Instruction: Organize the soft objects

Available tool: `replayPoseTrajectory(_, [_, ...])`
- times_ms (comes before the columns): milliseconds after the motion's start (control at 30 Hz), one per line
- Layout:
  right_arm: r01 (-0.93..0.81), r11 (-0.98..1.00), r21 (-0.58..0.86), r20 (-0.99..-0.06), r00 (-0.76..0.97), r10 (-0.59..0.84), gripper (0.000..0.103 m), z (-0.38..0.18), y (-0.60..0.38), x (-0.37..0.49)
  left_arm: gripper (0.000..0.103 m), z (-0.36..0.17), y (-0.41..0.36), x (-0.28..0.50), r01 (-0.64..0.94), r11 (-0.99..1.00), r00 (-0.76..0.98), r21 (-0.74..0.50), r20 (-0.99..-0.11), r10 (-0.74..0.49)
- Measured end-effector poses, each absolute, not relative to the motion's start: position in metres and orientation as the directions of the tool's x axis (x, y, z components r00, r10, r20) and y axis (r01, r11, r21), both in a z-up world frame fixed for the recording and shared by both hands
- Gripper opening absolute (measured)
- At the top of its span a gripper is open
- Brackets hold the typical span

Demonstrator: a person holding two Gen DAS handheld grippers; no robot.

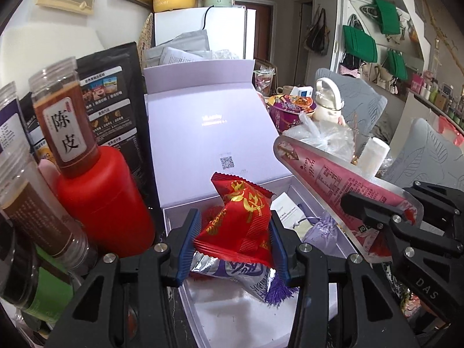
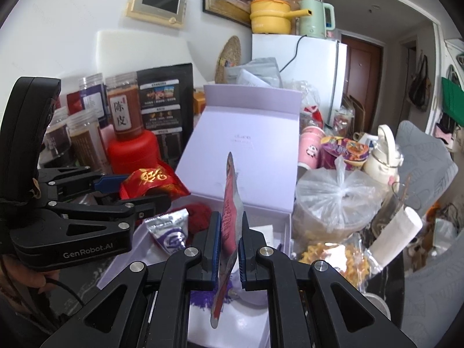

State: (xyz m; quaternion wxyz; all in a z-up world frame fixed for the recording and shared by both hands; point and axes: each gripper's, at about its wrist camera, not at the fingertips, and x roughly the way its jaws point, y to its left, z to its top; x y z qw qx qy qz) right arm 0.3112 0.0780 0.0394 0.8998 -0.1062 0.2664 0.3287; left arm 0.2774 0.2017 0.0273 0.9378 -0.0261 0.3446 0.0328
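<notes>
Left wrist view: left gripper (image 1: pixel 235 239) pads pressed on both sides of a puffy red snack packet (image 1: pixel 240 220), jaws narrowed to the packet's width. Packet held above the open lilac gift box (image 1: pixel 214 133), over its near tray. Beneath the packet, inside the box: a silver-and-purple sachet (image 1: pixel 246 275) and a purple tassel (image 1: pixel 278 293); further right, a small lilac drawstring pouch (image 1: pixel 322 227) and a white card (image 1: pixel 287 208).

Right wrist view: right gripper (image 2: pixel 229 246) fully closed on a flat pink foil packet (image 2: pixel 230 203), held edge-on and upright between the pads, over the same box. Pink packet also seen in the left view, right of the red one, not touching it.

Surroundings: red bottle (image 1: pixel 107 200) with labelled jar on top, left of the box; knotted clear plastic bag (image 2: pixel 336 200) on the right; white fridge (image 2: pixel 313 66) behind.
</notes>
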Motion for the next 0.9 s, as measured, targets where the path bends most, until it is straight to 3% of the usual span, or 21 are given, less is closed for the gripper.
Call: replayPoseTrajectory(900, [-0.595,0.802,-0.049,-0.708,0.587,0.393,0.011,-0.027,0.096,0.354,0.046,-0.037,0.197,0.325,-0.032,0.998,0.635,-0.045,-0.773,-0.014])
